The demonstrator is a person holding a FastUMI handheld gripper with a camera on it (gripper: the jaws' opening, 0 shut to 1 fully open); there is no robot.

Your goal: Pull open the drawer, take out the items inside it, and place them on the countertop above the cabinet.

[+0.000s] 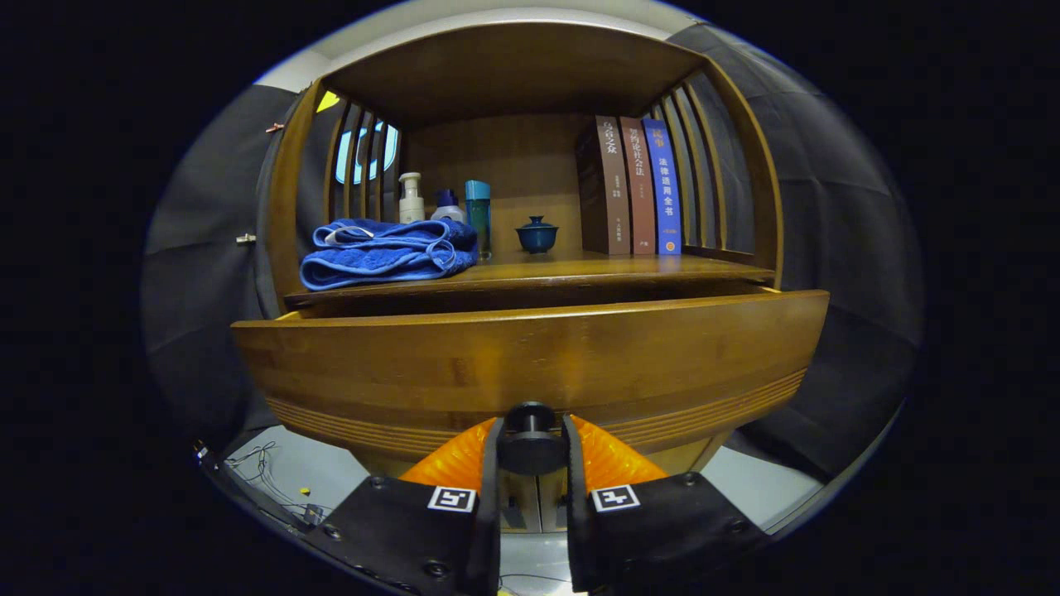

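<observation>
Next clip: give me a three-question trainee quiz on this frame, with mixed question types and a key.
1. True or false: the gripper has its jaws closed on the drawer knob.
2. What lies at the end of the countertop opposite the books?
A. blue towel
B. red mug
C. white plate
3. Fill in: the drawer stands slightly ____.

Key: 1 true; 2 A, the blue towel; 3 open.

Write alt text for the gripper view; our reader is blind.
The claw is shut on the knob of a wooden drawer, pulled partly open. Above, the countertop holds a folded blue towel, bottles, a lidded cup and books.
</observation>
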